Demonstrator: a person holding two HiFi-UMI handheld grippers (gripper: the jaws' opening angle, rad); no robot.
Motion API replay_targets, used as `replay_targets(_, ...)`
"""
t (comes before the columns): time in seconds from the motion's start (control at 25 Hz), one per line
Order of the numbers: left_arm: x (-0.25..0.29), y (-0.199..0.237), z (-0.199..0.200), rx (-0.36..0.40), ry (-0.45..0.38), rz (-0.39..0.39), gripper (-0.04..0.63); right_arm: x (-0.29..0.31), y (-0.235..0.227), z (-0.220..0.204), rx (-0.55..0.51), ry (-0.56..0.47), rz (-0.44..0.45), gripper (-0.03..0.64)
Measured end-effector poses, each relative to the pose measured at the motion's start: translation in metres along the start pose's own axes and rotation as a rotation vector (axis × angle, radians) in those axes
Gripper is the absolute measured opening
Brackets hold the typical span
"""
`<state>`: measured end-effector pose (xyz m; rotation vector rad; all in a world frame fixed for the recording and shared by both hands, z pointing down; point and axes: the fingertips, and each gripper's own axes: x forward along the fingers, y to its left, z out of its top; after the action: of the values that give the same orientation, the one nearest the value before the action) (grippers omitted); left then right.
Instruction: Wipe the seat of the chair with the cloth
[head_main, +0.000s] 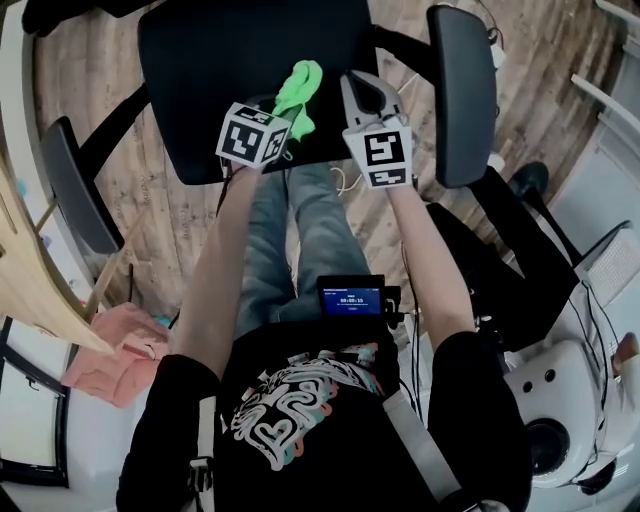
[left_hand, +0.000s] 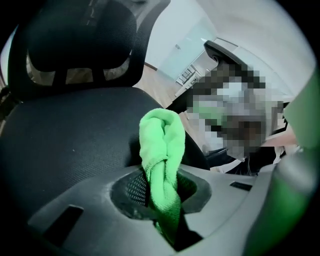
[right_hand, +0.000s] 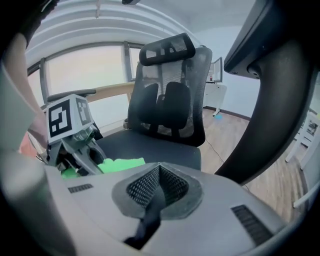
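The black chair seat (head_main: 215, 60) fills the top of the head view. A bright green cloth (head_main: 300, 95) hangs bunched just above its front part. My left gripper (head_main: 288, 124) is shut on the cloth, and in the left gripper view the green cloth (left_hand: 162, 150) is pinched between the jaws of my left gripper (left_hand: 162, 200) over the dark seat (left_hand: 65, 145). My right gripper (head_main: 362, 92) hovers beside the cloth, to its right, shut with nothing in it. The right gripper view shows my right gripper (right_hand: 155, 195) facing the seat (right_hand: 150, 145) and the mesh backrest (right_hand: 170, 100).
Black armrests stand on either side of the seat, right (head_main: 462, 90) and left (head_main: 72, 180). A wooden table edge (head_main: 30, 280) and a pink cloth (head_main: 110, 350) lie at the left. Another dark chair base (head_main: 520, 260) and a white device (head_main: 555, 400) are at the right.
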<state>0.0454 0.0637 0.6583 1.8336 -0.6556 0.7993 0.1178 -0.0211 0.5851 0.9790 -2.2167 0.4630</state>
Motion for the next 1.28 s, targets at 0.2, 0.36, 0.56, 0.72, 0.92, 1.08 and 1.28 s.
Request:
replay_targets(0.2,-0.025,0.014,0.023,0.08,-0.084,0.061,0.072,-0.004,-0.005,0.006,0.037,-0.02,-0.014,0.0)
replay_targets(0.36,-0.042,0.017,0.027,0.139,-0.143,0.102,0.072,-0.009,-0.005,0.006,0.06,-0.033,-0.018,0.0)
replay_targets(0.56,-0.069,0.021,0.038,0.178,-0.246,0.159,0.072,-0.017,-0.005,0.014,0.038,-0.068,-0.02,0.0)
replay_targets(0.72,-0.096,0.026,0.053,0.215,-0.298,0.212,0.071,-0.022,-0.01,0.029,0.048,-0.085,-0.031,0.0)
replay_targets(0.92,-0.128,0.028,0.063,0.243,-0.344,0.251,0.071,-0.036,-0.01,0.05,0.057,-0.098,-0.041,0.0)
replay_targets(1.08,-0.157,0.018,0.072,0.261,-0.403,0.288,0.071,-0.056,-0.008,0.068,0.05,-0.117,-0.05,0.0)
replay_targets(1.28,-0.201,0.0,0.081,0.301,-0.472,0.316,0.071,-0.082,-0.004,0.095,0.047,-0.139,-0.074,0.0)
